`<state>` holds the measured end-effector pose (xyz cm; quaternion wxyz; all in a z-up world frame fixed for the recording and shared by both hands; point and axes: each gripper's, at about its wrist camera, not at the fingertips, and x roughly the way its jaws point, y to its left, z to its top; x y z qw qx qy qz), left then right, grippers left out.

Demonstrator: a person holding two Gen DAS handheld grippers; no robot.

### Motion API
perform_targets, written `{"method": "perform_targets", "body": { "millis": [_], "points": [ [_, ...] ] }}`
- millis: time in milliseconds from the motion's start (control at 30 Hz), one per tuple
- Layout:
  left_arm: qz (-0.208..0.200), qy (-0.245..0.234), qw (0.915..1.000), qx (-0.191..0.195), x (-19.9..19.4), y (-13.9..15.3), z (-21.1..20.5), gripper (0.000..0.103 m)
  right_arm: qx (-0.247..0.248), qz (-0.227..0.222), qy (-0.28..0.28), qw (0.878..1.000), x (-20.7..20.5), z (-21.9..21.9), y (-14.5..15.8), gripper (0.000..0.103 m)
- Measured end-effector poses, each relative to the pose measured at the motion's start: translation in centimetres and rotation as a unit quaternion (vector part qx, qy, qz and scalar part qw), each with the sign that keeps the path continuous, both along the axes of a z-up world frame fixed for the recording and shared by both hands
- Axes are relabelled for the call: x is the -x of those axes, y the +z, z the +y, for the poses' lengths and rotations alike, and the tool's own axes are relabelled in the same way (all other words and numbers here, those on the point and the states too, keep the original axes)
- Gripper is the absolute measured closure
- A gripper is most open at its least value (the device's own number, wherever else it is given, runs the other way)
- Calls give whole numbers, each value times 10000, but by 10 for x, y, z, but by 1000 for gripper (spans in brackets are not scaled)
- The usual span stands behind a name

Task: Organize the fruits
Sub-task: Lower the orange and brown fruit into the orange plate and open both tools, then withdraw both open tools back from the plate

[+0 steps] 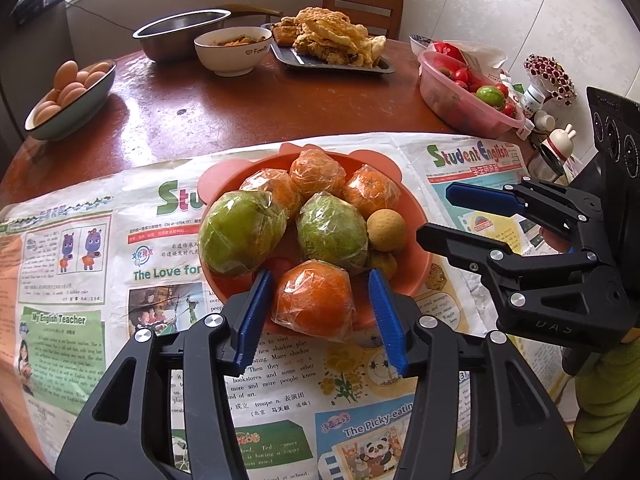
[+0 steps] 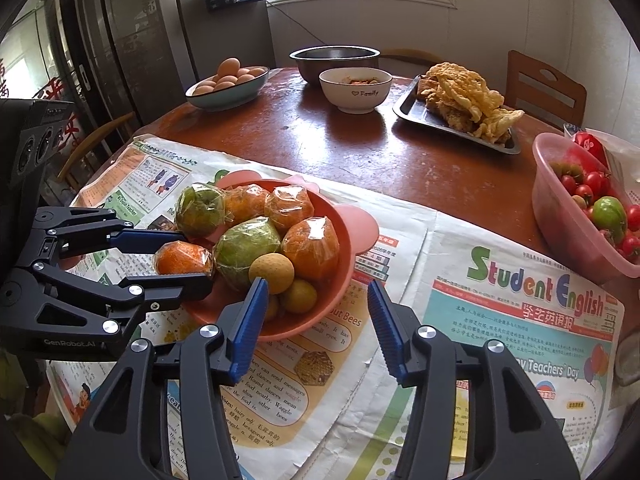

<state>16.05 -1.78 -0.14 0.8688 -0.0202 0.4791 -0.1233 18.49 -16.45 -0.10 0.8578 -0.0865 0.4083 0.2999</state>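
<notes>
The left gripper (image 1: 316, 312) straddles the wrapped orange (image 1: 314, 300) at the near rim of the orange bowl (image 1: 416, 256), blades apart, the right gripper (image 2: 318, 328) empty and spread; squeeze gently, since the film looks slippery.

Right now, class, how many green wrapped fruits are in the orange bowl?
2: one green fruit at the bowl's left edge, the other in the middle. More may hide beneath the pile.
</notes>
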Motion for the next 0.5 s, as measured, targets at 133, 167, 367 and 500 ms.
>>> {"method": "perform_targets", "body": {
  "millis": [133, 167, 367, 500],
  "points": [
    [-67, -12, 10000, -4, 3, 6, -1, 58, 2, -56, -53, 10000, 3, -3, 4, 46],
    [-82, -6, 10000, -1, 4, 8, -1, 58, 12, -80, -71, 9999, 5, -4, 6, 45],
    [-193, 37, 9998, 34, 11, 19, 0, 51, 12, -173, -165, 9997, 11, -9, 14, 40],
    [-341, 76, 9994, 54, 19, 30, 2, 44, 7, -278, -246, 9993, 19, -13, 20, 33]
  ]
}}
